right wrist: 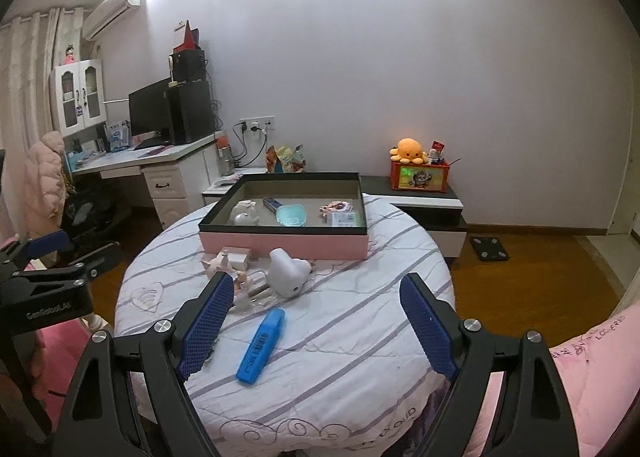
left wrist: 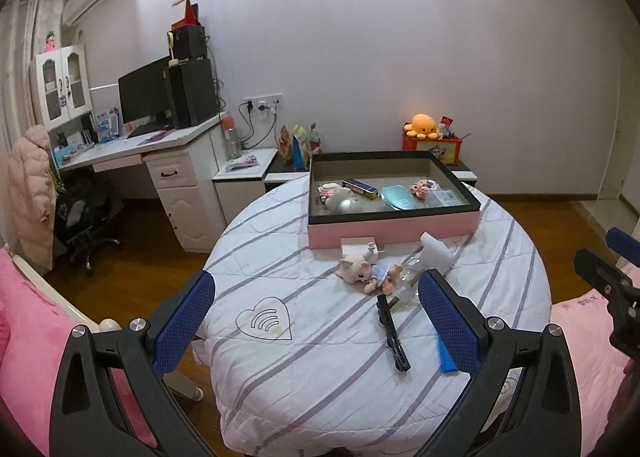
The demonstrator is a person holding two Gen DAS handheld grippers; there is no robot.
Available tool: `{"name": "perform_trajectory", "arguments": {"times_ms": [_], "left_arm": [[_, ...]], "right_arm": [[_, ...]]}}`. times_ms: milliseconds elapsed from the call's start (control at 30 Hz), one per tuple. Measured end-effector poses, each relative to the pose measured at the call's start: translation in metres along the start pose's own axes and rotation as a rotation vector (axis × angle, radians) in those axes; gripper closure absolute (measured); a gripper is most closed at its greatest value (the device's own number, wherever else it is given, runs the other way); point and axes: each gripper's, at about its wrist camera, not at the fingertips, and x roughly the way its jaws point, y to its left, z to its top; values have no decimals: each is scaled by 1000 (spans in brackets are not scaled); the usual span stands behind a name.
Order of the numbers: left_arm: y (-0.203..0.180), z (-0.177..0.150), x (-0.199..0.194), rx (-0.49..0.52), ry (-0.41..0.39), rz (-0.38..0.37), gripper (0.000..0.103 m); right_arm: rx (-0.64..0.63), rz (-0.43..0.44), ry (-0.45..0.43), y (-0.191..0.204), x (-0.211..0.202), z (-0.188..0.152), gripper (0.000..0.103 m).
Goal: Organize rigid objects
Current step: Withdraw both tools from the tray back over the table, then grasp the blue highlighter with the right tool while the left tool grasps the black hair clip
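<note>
A pink box with a dark rim stands at the far side of the round table and holds several small items. In front of it lie a pig doll, a clear bottle, a white heart-shaped object, a black clip-like bar and a blue highlighter. My left gripper is open and empty above the table's near side. My right gripper is open and empty, just behind the highlighter.
The table wears a white striped cloth. Pink bedding lies at both sides. A desk with a monitor, an office chair, a low cabinet and a scale on the floor stand around.
</note>
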Motion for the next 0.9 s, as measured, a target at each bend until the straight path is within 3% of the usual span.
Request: {"name": "perform_trajectory", "arguments": {"times_ms": [667,900], "left_arm": [[3,0,6,-12,44,2,0],[2,-1,24,1,97,-7,0]], "right_arm": [[11,39,12,3,4,4,16],[-8,47,67,11,22,6,17]]}}
